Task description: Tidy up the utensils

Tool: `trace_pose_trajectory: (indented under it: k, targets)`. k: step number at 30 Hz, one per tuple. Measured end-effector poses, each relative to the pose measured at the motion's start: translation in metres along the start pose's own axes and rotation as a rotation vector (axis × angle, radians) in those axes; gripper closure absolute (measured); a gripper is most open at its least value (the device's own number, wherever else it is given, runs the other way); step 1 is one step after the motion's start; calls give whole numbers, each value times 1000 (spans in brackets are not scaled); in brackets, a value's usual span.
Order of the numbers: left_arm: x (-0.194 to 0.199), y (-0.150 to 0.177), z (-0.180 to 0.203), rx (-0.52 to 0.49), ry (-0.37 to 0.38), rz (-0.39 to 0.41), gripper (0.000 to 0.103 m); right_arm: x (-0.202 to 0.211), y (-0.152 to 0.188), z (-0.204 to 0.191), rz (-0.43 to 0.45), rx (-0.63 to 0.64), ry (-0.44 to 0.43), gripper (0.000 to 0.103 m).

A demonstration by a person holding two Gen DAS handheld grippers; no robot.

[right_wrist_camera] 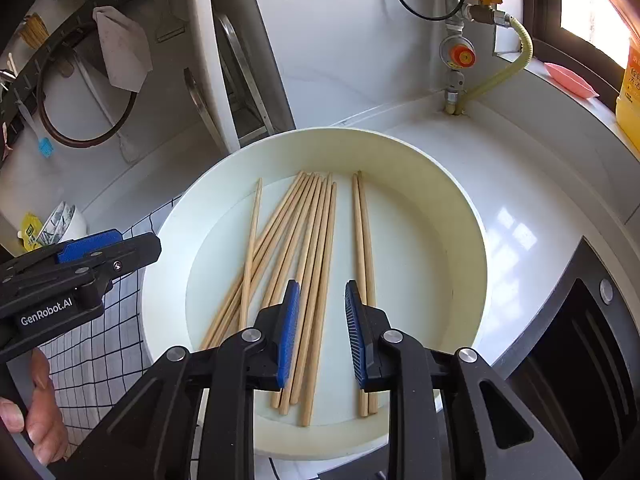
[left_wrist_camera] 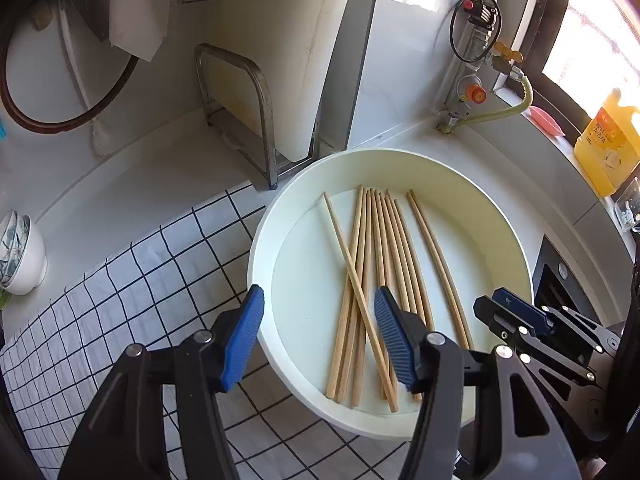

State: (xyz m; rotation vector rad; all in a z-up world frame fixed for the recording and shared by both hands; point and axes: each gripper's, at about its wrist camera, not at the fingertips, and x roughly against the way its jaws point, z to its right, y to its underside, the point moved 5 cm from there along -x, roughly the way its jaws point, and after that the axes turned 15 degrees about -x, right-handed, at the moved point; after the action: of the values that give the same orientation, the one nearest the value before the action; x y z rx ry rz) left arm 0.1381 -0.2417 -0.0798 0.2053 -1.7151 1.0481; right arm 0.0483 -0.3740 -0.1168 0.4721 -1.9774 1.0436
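Note:
Several wooden chopsticks (left_wrist_camera: 370, 280) lie loose in a round white tray (left_wrist_camera: 280, 216) on the counter. They show in the right wrist view too (right_wrist_camera: 312, 264), inside the same tray (right_wrist_camera: 460, 240). A separate pair (right_wrist_camera: 364, 264) lies at the right of the bundle. My left gripper (left_wrist_camera: 318, 312) is open and empty above the tray's near left rim. My right gripper (right_wrist_camera: 322, 308) is open and empty above the near ends of the chopsticks. The right gripper also shows at the right in the left wrist view (left_wrist_camera: 516, 312).
A checked cloth (left_wrist_camera: 120, 288) lies under the tray's left side. A metal rack (left_wrist_camera: 248, 120) with a white board stands behind. White bowls (left_wrist_camera: 20, 252) sit far left. A gas valve and hose (left_wrist_camera: 476, 96), a yellow bottle (left_wrist_camera: 608, 140) and a stove edge (right_wrist_camera: 580, 340) are at the right.

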Motion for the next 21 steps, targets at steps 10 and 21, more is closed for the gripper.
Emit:
trace_pose_trajectory:
  k: [10, 21]
  targets:
    - [22, 16, -9, 24, -36, 3, 44, 19, 8, -14, 14, 25, -1, 58]
    - [41, 25, -16, 52, -68, 21, 31, 33, 13, -25, 23, 38, 3, 47]
